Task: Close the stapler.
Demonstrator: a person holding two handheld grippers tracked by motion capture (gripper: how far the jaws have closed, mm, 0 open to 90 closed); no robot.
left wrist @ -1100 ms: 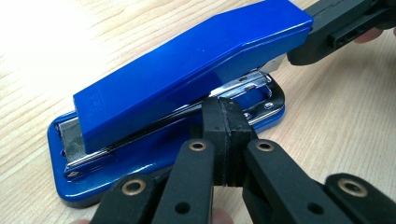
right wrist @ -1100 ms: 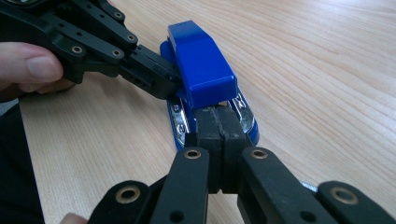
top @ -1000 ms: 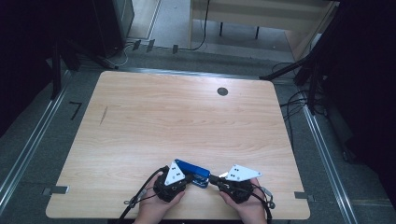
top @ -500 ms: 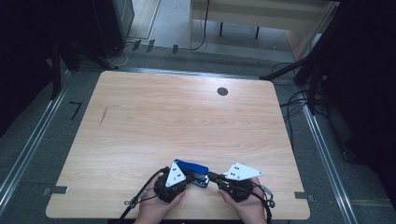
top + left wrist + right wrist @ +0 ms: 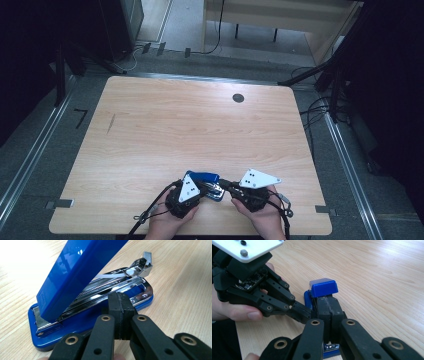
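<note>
The wooden table [image 5: 150,135] has a blue stapler [image 5: 206,181] lying near its front edge, at about 6 o'clock in the high view. Its blue top [image 5: 75,272] is tipped up, so the shiny metal part [image 5: 110,287] inside shows.

The left gripper [image 5: 200,189] is at 9 o'clock from the stapler, touching it. In the left gripper view its two black jaws are pressed together, with nothing between them, and the tips [image 5: 121,303] rest against the shiny metal part.

The right gripper [image 5: 225,185] is at 3 o'clock from the stapler. In the right gripper view its jaws are pressed together too, and the tips [image 5: 328,306] sit right under the blue top's end.
</note>
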